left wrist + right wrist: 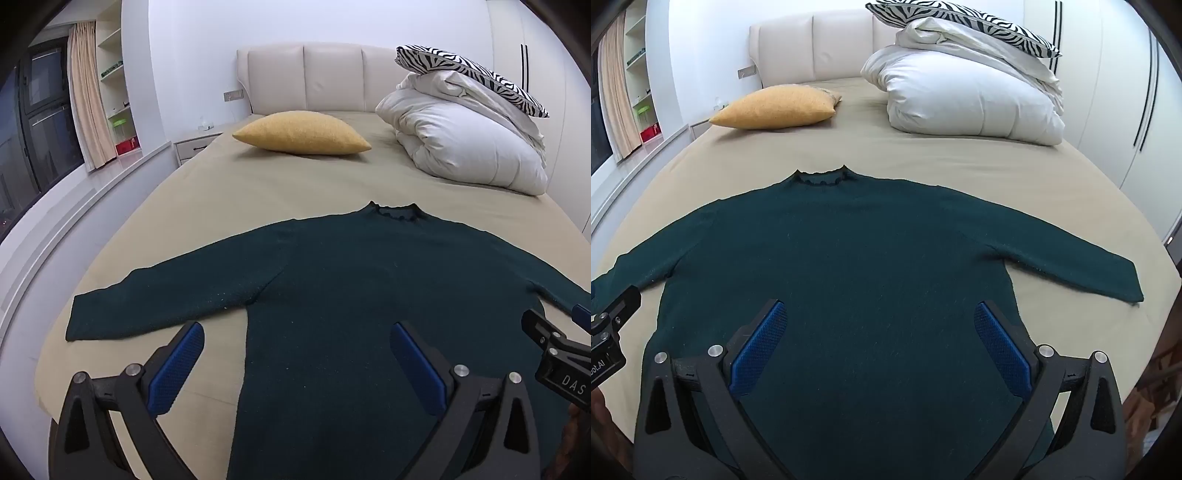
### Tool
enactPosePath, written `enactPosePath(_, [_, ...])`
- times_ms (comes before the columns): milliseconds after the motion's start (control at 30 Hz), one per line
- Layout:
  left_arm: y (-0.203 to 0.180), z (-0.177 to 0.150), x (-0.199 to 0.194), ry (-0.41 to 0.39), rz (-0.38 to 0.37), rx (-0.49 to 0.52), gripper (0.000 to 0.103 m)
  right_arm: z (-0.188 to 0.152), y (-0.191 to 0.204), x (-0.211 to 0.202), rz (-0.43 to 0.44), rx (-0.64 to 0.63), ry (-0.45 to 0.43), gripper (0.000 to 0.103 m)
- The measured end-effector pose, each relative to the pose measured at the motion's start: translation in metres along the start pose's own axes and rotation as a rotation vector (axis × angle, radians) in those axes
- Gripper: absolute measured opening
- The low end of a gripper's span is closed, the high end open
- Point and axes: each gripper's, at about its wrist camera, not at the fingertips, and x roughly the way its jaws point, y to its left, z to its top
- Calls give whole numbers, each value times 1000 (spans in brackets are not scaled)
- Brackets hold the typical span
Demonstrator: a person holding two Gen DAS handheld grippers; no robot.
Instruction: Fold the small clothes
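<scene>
both sets of jaws stand wide apart and hold nothing: the left gripper (297, 363) hovers over the sweater's (332, 280) left hem edge, the right gripper (881, 345) over its lower body. the sweater lies flat on the bed (207, 192), unfolded, sleeves spread to either side. no fold looks made yet, so sleeves and body all remain to do. its collar (822, 177) points away toward the headboard (816, 48), hem nearest; the body's long axis runs collar to hem, sleeves crosswise.
</scene>
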Motion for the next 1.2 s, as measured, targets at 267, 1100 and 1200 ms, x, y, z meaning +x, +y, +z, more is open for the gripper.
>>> enactPosePath(267, [1,2,1,-3,-3,1,103,1,0,1,2,-7,-3,103])
enactPosePath(1100, [1,-2,0,1,-7,-5,103,-3,7,1,-1,-23,-5,103])
enactPosePath(1200, [2,-2,1,1,-10,-9,103,-4,8,1,-1,-22,-6,103])
